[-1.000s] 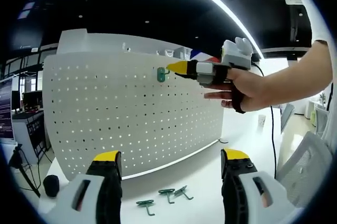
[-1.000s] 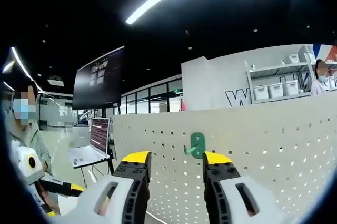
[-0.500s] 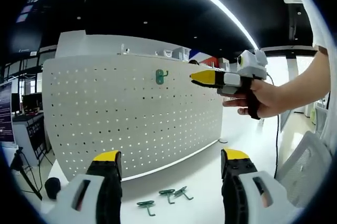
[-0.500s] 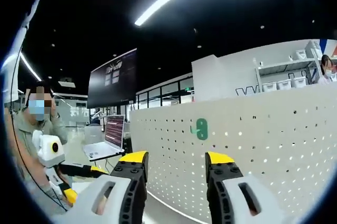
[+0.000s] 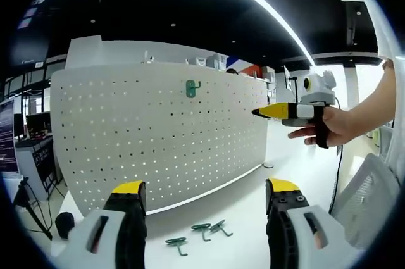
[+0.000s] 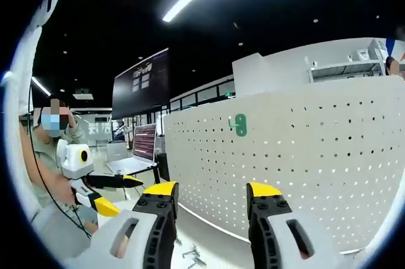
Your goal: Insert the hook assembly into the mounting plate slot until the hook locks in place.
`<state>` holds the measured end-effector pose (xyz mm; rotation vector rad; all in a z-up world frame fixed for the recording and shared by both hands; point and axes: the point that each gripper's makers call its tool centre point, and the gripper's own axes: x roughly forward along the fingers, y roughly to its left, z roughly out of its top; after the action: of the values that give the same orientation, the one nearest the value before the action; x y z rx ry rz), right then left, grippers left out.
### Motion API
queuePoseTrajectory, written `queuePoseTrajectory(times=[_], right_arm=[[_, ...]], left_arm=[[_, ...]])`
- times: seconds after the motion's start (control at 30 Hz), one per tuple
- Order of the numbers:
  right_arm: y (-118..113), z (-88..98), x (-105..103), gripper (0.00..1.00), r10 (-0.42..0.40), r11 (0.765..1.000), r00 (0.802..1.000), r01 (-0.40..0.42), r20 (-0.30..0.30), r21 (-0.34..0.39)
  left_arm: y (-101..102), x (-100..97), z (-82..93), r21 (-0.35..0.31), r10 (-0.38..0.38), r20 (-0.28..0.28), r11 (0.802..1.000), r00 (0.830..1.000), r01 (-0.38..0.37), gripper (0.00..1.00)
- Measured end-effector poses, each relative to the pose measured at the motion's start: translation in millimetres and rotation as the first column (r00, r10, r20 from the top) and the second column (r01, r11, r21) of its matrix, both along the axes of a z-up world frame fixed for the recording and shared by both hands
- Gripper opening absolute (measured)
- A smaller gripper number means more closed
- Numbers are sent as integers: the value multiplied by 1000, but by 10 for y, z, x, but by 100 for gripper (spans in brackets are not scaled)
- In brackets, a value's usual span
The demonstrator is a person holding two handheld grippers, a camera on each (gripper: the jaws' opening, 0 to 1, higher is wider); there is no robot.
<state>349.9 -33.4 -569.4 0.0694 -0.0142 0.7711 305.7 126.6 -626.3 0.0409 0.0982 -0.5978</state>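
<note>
Hook (image 5: 192, 88) hangs seated high on the white pegboard (image 5: 158, 136), so insertion looks done. Right tool (image 5: 269, 112) has backed away since a second ago, when it sat at the hook; its jaws are spread, empty. Left tool (image 5: 205, 199) hovers released above spare hooks (image 5: 202, 233) on the tabletop (image 5: 240, 218). Next: fetch another or stop.

My white board (image 5: 158, 136) is dotted with rows of small holes; the hook (image 5: 192, 88) on it is green, like the hooks (image 5: 201, 233) on the white bench (image 5: 240, 218).
</note>
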Motion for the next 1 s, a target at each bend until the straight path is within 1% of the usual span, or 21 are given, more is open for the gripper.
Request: queuePoseTrajectory(times=[0.07, 0.23, 0.33, 0.5, 0.57, 0.6, 0.63, 0.83, 1.0], right_arm=[[-31, -20, -41, 41, -3, 1000, 1000, 3, 0, -4], [-190, -125, -153, 41, -26, 1000, 999, 25, -21, -4], [-271, -205, -223, 41, -32, 999, 999, 31, -33, -18], [-375, -277, -340, 41, -48, 999, 998, 46, -44, -28], [-392, -293, -376, 41, -48, 999, 998, 47, -43, -27], [-402, -333, -399, 42, -49, 998, 998, 47, -45, -47], [-409, -355, -415, 42, -49, 998, 998, 46, -48, -49], [-471, -433, -541, 42, -59, 997, 996, 56, -62, -49], [-535, -492, -607, 42, -70, 997, 994, 67, -80, -49]], left_arm=[[10, 0, -3, 0, 4, 0, 1000, 1000, -4, 80], [8, -18, -16, 0, 6, -4, 1000, 1000, -6, 80], [2, -32, -9, 1, 3, -1, 1000, 1000, -3, 80], [9, -52, -13, 0, 5, -2, 1000, 1000, -5, 80], [23, -54, -26, 5, 13, -7, 1000, 1000, -13, 80], [29, -56, -24, 0, 16, -9, 1000, 1000, -16, 80], [35, -56, -20, -5, 19, -9, 1000, 1000, -19, 80], [58, -71, -13, -2, 20, -6, 1000, 1000, -20, 80], [82, -94, -32, -3, 22, -9, 1000, 1000, -22, 80]])
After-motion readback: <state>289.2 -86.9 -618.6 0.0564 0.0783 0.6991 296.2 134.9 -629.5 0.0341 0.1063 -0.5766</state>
